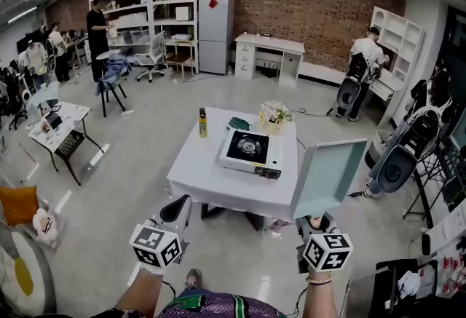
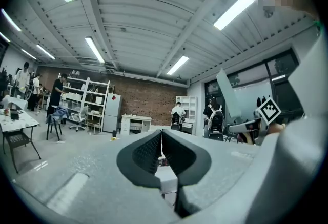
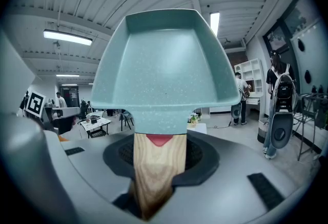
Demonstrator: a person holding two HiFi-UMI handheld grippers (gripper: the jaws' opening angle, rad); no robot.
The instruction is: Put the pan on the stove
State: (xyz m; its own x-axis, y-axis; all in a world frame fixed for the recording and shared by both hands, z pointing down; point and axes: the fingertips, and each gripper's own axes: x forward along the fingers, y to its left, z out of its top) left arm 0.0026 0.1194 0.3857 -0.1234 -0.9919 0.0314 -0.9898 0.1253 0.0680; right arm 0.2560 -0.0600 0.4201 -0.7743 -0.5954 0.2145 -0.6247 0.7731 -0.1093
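Observation:
In the head view my right gripper (image 1: 314, 222) is shut on the wooden handle of a teal square pan (image 1: 329, 177), which is held in the air, tilted up, in front of the table's near right corner. In the right gripper view the handle (image 3: 156, 171) sits between the pads and the pan (image 3: 164, 74) fills the middle. The portable gas stove (image 1: 251, 151) rests on the white table (image 1: 196, 178), with nothing on its burner. My left gripper (image 1: 175, 209) hangs before the table's near left edge; in its own view the left gripper (image 2: 162, 154) is shut and holds nothing.
On the table's far side stand a yellow bottle (image 1: 202, 123), a dark green object (image 1: 238, 123) and a flower pot (image 1: 274, 114). A desk with a chair (image 1: 62, 131) is at the left. Black backpack-like gear on stands (image 1: 397, 164) lines the right. A person (image 1: 362, 69) stands at the back right.

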